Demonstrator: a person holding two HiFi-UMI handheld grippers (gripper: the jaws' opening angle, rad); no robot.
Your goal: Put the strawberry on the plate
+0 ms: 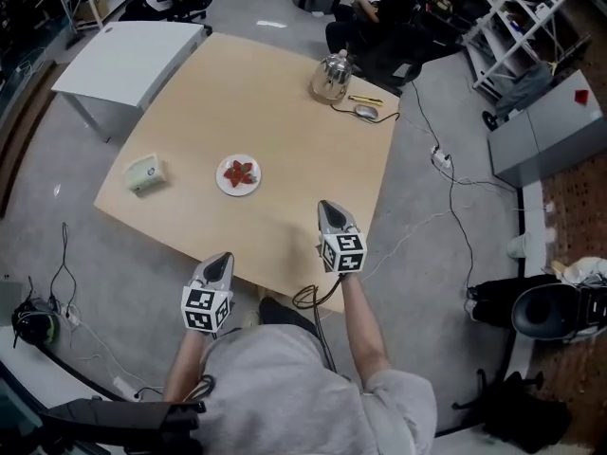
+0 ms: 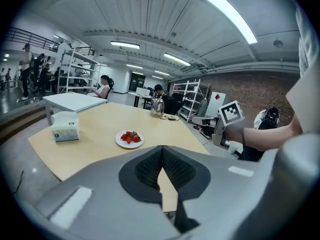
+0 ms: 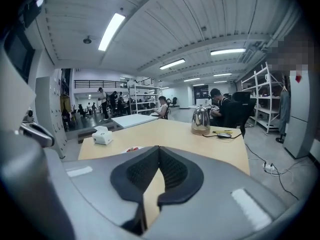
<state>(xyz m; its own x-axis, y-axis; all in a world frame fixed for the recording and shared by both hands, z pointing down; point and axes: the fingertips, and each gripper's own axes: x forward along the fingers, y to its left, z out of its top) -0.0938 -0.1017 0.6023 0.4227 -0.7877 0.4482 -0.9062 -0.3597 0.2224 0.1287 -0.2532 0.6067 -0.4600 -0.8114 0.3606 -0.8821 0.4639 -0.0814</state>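
Pale wooden table [image 1: 285,93]: I see strawberries [image 1: 240,172] heaped on the white plate [image 1: 221,184], their direction too small to tell. Left gripper [image 1: 224,257] and right gripper [image 1: 325,206] have jaws pressed together, empty.

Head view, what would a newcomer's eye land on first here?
The white plate of red strawberries sits near the middle of the pale wooden table. Nearer the person, the left gripper and right gripper hover by the table's near edge, both with jaws together and empty. A shiny kettle stands at the far corner, a tissue box toward the left edge.
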